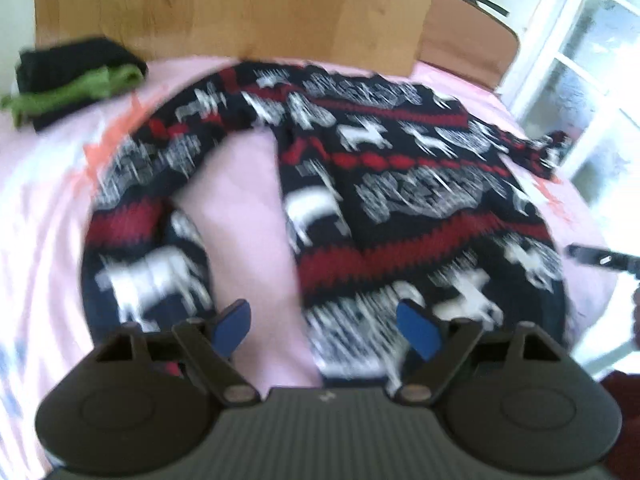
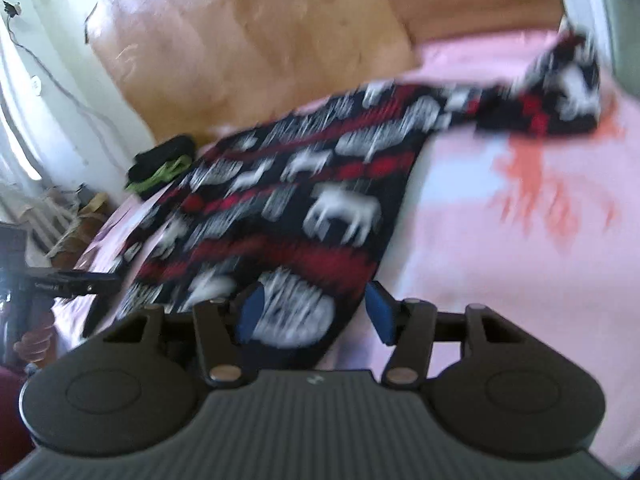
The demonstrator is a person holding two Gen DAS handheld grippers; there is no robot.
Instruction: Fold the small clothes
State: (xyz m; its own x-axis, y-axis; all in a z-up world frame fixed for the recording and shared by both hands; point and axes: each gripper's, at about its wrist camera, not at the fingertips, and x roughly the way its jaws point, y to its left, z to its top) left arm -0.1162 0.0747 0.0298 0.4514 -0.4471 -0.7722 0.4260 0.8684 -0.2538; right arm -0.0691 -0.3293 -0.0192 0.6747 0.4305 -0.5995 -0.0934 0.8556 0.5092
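Observation:
A dark knit sweater (image 1: pixel 400 200) with red bands and white animal figures lies spread on a pink bedsheet (image 1: pixel 248 208), one sleeve (image 1: pixel 152 248) curving down at the left. My left gripper (image 1: pixel 325 332) hangs open above the sweater's near edge, its blue pads (image 1: pixel 232 330) wide apart over sheet and knit. In the right wrist view the sweater (image 2: pixel 304 200) runs away to the upper right. My right gripper (image 2: pixel 316 312) is open, with the sweater's near corner lying between its blue pads (image 2: pixel 380 312), the right-hand one apart from the cloth. Both views are blurred.
A black and green pile of clothes (image 1: pixel 76 76) sits at the sheet's far left corner. A wooden headboard (image 1: pixel 240 8) stands behind the bed and a window (image 1: pixel 592 80) at the right. The other gripper (image 2: pixel 72 280) and a hand (image 2: pixel 36 344) show at the left edge.

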